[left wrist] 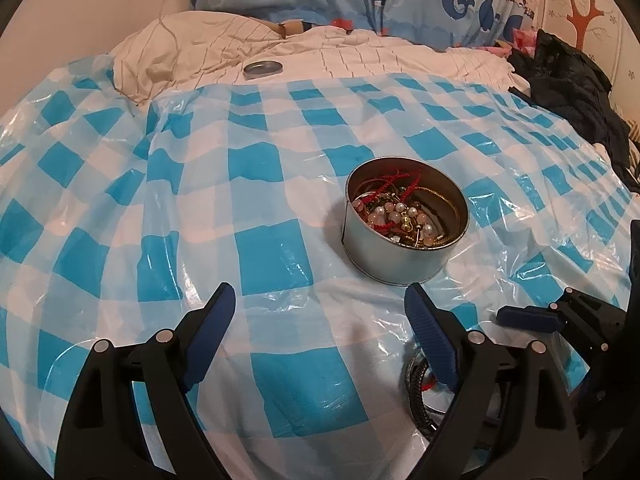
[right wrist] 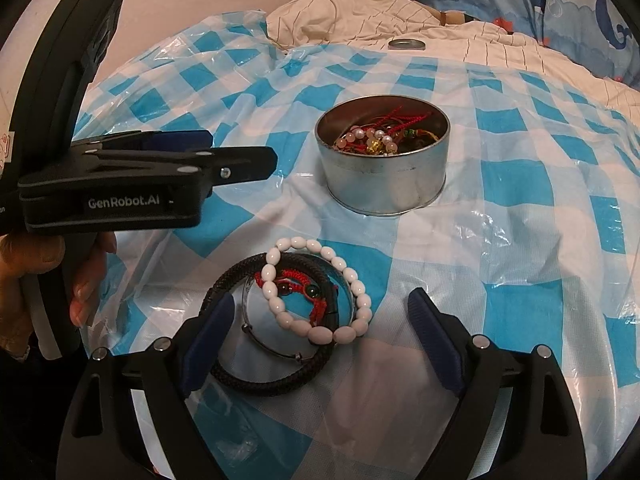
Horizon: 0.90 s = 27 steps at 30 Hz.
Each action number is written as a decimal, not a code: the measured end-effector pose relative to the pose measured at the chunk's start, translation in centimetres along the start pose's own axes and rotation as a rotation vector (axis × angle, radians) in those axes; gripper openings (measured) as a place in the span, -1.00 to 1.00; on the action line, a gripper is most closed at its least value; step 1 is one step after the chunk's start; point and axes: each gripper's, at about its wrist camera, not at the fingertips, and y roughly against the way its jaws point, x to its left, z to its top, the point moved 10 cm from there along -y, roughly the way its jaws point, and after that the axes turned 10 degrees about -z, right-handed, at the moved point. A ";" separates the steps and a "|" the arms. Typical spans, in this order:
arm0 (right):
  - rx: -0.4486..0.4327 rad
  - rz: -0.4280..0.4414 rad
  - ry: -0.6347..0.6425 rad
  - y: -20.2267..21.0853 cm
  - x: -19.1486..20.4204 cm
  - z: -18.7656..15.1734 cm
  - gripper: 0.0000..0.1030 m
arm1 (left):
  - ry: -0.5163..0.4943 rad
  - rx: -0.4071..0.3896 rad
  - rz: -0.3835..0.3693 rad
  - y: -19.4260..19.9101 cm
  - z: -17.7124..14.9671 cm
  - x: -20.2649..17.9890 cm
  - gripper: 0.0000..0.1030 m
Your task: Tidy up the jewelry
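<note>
My right gripper hangs wide open over a small pile on the checked sheet: a white bead bracelet, a black cord, a thin bangle and a red string, none gripped. My left gripper is released too, holding nothing. Farther off stands the tin, full of jewelry, and beyond it the lid.

Warm, dim indoor light. Glare streaks the plastic sheet around the tin, which casts a soft shadow. Both fisheye views bend strongly and darken at the corners; focus is fairly sharp throughout.
</note>
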 end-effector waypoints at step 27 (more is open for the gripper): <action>-0.006 -0.011 -0.012 0.0 -0.5 0.2 0.65 | -0.016 0.002 0.009 0.1 -0.2 -0.2 0.63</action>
